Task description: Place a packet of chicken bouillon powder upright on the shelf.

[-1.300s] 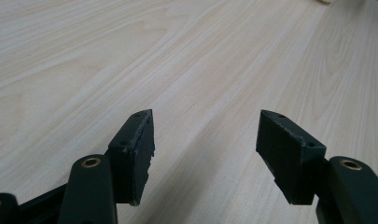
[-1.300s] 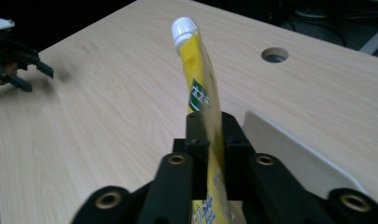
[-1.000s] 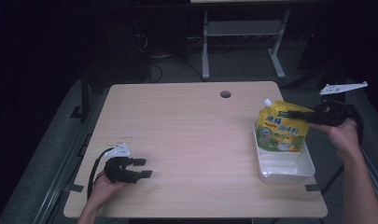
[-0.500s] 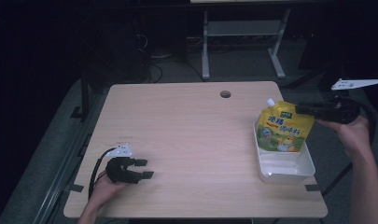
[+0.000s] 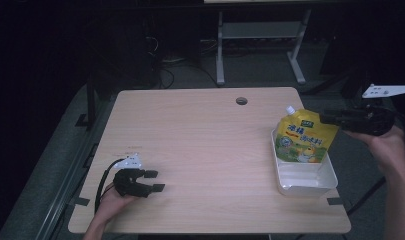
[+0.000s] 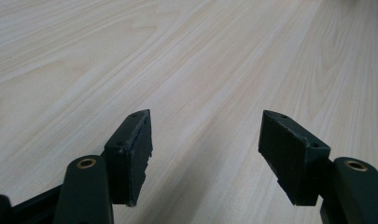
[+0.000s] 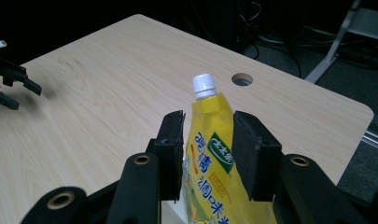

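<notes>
Pouch (image 5: 305,138) stood upright in white tray (image 5: 310,181); right hand-held gripper (image 5: 326,117) jaws just opening, pouch released; left hand-held gripper (image 5: 155,181) unclenched, w/ nothing between jaws.

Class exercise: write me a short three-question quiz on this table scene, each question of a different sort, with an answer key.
1. True or false: the yellow pouch lies flat on the table.
2. Its cap is: A white, B red, C green.
3. Which is nearer the pouch, the left gripper or the right gripper?

Key:
1. False; it stands in the white tray.
2. A.
3. The right gripper; its jaws have just been opening and do not press the pouch.
</notes>
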The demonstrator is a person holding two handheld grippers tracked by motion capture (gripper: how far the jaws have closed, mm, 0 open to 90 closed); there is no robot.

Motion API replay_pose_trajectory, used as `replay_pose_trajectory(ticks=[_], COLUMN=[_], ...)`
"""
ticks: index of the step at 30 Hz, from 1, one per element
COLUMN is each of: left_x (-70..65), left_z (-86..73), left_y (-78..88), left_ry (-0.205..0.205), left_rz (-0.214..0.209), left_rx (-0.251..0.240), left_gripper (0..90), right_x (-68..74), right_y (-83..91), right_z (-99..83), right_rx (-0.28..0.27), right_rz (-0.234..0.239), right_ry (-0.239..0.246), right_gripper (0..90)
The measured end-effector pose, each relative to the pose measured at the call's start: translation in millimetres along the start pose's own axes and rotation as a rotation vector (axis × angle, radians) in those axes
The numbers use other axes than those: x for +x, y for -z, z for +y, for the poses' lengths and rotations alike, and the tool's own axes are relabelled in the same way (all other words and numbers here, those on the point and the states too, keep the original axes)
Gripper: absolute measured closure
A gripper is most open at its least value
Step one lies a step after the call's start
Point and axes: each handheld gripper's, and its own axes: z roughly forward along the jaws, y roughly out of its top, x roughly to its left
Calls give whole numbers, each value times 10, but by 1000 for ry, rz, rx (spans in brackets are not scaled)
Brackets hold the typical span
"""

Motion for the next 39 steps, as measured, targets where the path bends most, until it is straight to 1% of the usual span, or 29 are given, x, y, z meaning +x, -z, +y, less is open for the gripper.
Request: replay_pose_trajectory(ticks=[1, 6, 15, 16, 17, 18, 19, 21, 23, 24, 25, 26, 27, 28, 29, 31, 33, 34, 38, 39], left_x=[-5, -10, -22, -23, -22, -21, -21, -19, -19, -19, -19, -15, -13, -10, -8, -10, -11, -13, -26, -29], left_z=[0, 5, 0, 0, 1, 2, 2, 2, 2, 5, 5, 5, 5, 5, 4, 4, 4, 4, 4, 3], left_y=[0, -6, 10, 14, 18, 25, 25, 28, 28, 30, 30, 37, 39, 43, 46, 45, 42, 43, 44, 44], left_ry=[-3, -4, -12, -12, -13, -12, -12, -12, -14, -17, -17, -18, -16, -15, -13, -14, -17, -16, -19, -20], left_rz=[-1, -4, -1, 0, -1, -2, -2, -2, -3, -2, -2, -3, -4, -3, -2, -1, -1, 0, 1, 2], left_rx=[0, 2, 4, 2, 2, 1, 1, 0, 1, 3, 3, -1, -3, -3, -4, -4, -4, -3, -1, 0], left_gripper=[345, 345, 334, 334, 334, 334, 334, 330, 330, 328, 328, 328, 327, 327, 323, 324, 323, 323, 317, 315], right_x=[32, 83, 184, 233, 233, 285, 285, 351, 373, 425, 425, 442, 490, 490, 546, 566, 642, 642, 724, 750], right_y=[37, 61, 69, 84, 84, 93, 93, 99, 104, 99, 99, 98, 86, 86, 68, 63, 50, 50, 44, 38], right_z=[13, 9, -112, -145, -145, -172, -172, -202, -212, -231, -231, -238, -255, -255, -273, -278, -298, -298, -322, -330], right_rx=[-2, -2, 3, -2, -2, -2, -2, 2, 2, 5, 5, 6, 12, 12, 22, 25, 28, 28, 27, 28], right_rz=[-4, 1, 7, 11, 11, 17, 17, 18, 23, 21, 21, 23, 23, 23, 27, 28, 29, 29, 37, 31], right_ry=[7, 15, 8, 13, 13, 15, 15, 20, 18, 17, 17, 18, 21, 21, 25, 27, 31, 31, 27, 27], right_gripper=[631, 631, 607, 599, 599, 584, 584, 565, 561, 543, 543, 543, 532, 532, 513, 509, 486, 486, 474, 470])
